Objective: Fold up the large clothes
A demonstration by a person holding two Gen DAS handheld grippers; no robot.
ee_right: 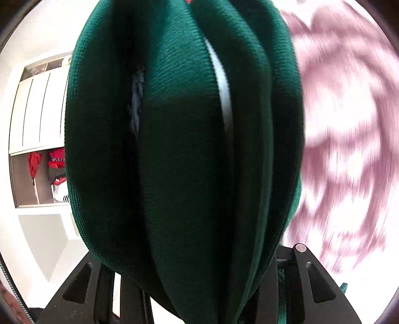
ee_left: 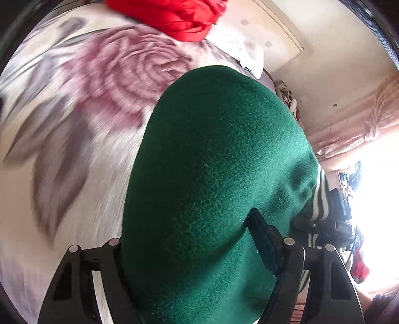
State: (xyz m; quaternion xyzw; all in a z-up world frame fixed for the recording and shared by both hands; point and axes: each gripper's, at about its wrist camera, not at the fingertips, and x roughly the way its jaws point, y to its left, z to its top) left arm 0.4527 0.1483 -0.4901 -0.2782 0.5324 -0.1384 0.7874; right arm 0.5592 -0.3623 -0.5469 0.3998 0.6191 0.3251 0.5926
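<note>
A dark green fleece garment (ee_left: 212,149) bulges up between the fingers of my left gripper (ee_left: 189,224), which is shut on a thick fold of it. One black finger (ee_left: 261,236) presses into the cloth; the other is hidden behind it. A green-and-white striped cuff (ee_left: 321,197) hangs at the right. In the right wrist view the same green garment (ee_right: 174,149) hangs in several bunched folds with a white strip (ee_right: 224,94) showing. My right gripper (ee_right: 197,249) is shut on those folds, its fingertips buried in cloth.
Below lies a bed cover with a big pink rose print (ee_left: 112,74) (ee_right: 349,124), blurred by motion. A red garment (ee_left: 179,17) and a white pillow (ee_left: 249,54) lie at its far end. A white wardrobe (ee_right: 40,112) with red clothes (ee_right: 56,162) stands to the left.
</note>
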